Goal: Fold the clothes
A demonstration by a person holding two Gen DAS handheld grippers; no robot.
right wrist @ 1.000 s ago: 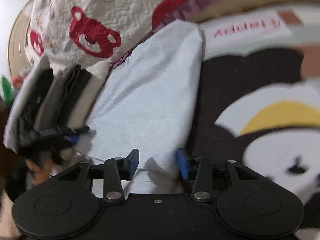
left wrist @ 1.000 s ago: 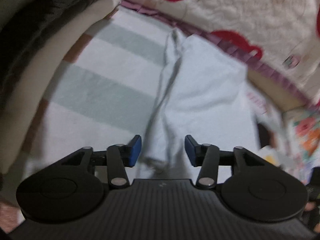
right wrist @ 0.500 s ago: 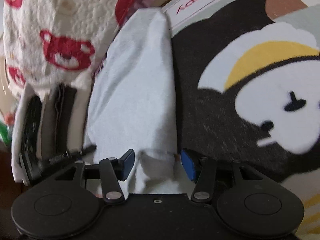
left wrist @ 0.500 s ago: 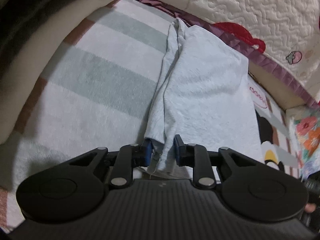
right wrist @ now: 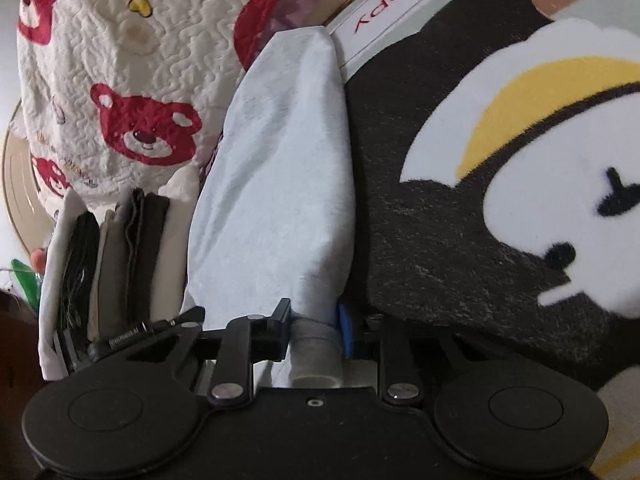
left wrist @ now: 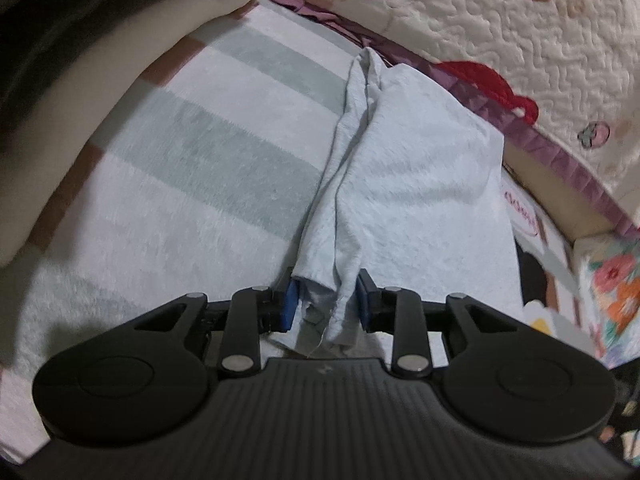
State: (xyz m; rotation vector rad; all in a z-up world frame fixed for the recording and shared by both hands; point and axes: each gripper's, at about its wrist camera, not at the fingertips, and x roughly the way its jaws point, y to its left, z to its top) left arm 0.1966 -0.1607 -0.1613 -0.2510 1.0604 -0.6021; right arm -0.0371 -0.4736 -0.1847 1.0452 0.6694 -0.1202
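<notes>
Jaws of both the left gripper (left wrist: 325, 305) and right gripper (right wrist: 314, 330) pinch the pale blue garment's (left wrist: 404, 184) near edge at bottom centre, seemingly ready to lift and fold it away over itself.

Hems buried, edges cut off

The pale blue garment (left wrist: 404, 184) vanishes between the jaws of both grippers, its near hem hidden behind their black bodies; the bear quilt (right wrist: 120, 80) and cartoon rug (right wrist: 500, 168) run past the frame, and the folded stack (right wrist: 116, 264) stays partly covered.
</notes>
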